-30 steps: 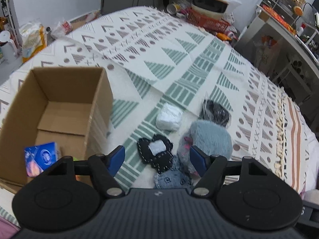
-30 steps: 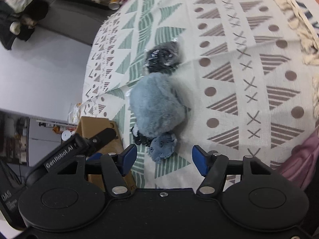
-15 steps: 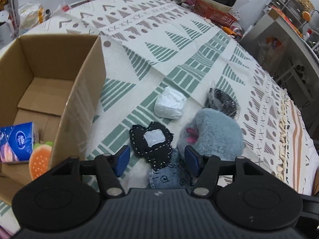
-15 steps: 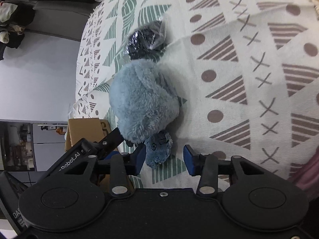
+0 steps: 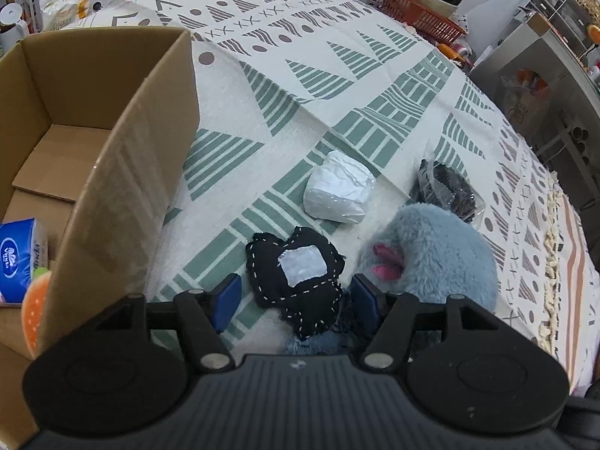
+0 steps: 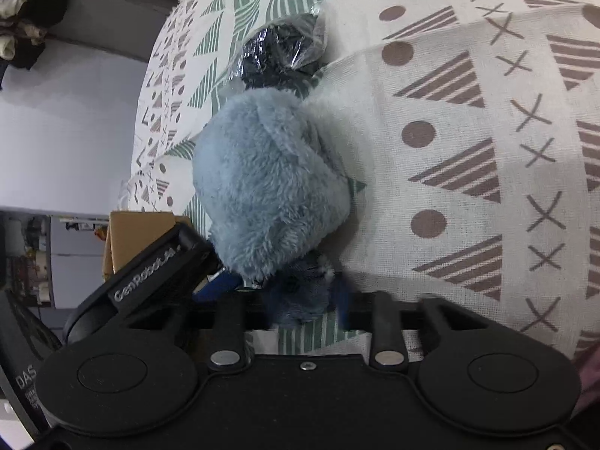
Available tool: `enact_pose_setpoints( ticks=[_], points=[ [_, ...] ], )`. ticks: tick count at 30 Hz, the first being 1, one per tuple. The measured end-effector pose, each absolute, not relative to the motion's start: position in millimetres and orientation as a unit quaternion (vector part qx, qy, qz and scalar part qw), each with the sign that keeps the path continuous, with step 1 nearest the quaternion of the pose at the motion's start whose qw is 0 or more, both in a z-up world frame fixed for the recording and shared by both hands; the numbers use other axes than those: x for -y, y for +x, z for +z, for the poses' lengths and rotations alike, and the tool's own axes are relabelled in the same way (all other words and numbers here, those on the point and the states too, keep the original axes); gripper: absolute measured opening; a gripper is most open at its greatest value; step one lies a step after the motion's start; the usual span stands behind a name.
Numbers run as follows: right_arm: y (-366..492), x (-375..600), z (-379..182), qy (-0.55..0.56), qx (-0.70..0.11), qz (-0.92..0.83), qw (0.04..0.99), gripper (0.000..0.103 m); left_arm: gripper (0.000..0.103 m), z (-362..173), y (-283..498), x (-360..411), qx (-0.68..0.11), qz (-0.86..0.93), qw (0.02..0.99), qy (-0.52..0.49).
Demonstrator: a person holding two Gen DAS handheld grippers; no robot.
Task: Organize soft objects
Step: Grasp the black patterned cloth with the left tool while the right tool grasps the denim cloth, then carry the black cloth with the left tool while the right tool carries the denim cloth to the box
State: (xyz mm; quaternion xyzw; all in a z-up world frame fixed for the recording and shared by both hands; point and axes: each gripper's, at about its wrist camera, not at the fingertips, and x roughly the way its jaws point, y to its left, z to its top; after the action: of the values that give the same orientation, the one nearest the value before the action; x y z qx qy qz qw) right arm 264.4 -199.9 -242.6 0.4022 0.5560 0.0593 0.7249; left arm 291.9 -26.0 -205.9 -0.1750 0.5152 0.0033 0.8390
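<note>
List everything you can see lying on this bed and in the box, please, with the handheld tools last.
Cardboard box: one, brown, open, at the left on the bedspread.
Tissue pack: one, blue and white, inside the box.
Round orange toy: one, orange, in the box's near corner, partly hidden.
Bedspread: one, cream with green and brown patterns, under everything.
White bundle: one, white, mid-bed.
Black patch pillow: one, black with white stitching, nearest the left gripper.
Plush toy: one, fluffy grey-blue, right of the pillow.
Bagged dark item: one, black in clear plastic, beyond the plush.
Denim toy: one, blue, below the plush.
Left gripper: open, around the pillow's near end.
Right gripper: blurred, closing around the denim toy.
</note>
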Motion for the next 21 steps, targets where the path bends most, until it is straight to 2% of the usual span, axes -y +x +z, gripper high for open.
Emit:
enact_pose_setpoints(
  ticks=[4, 8, 11, 21],
  points=[
    [263, 200, -239, 0.396, -0.556, 0.056, 0.729, 0.019, 0.063, -209, 292, 28, -0.508, 0.007, 0.844, -0.173],
    [258, 199, -233, 0.382, -0.554, 0.044, 0.738, 0.017, 0.044, -211, 288, 24, -0.497, 0.025, 0.849, -0.178],
    [253, 200, -229, 0.378, -0.554, 0.04, 0.741, 0.016, 0.039, -209, 283, 22, -0.494, 0.023, 0.85, -0.184],
    [239, 199, -204, 0.364, -0.536, 0.051, 0.76, 0.009, 0.038, -182, 254, 18, -0.486, 0.025, 0.854, -0.182]
  ],
)
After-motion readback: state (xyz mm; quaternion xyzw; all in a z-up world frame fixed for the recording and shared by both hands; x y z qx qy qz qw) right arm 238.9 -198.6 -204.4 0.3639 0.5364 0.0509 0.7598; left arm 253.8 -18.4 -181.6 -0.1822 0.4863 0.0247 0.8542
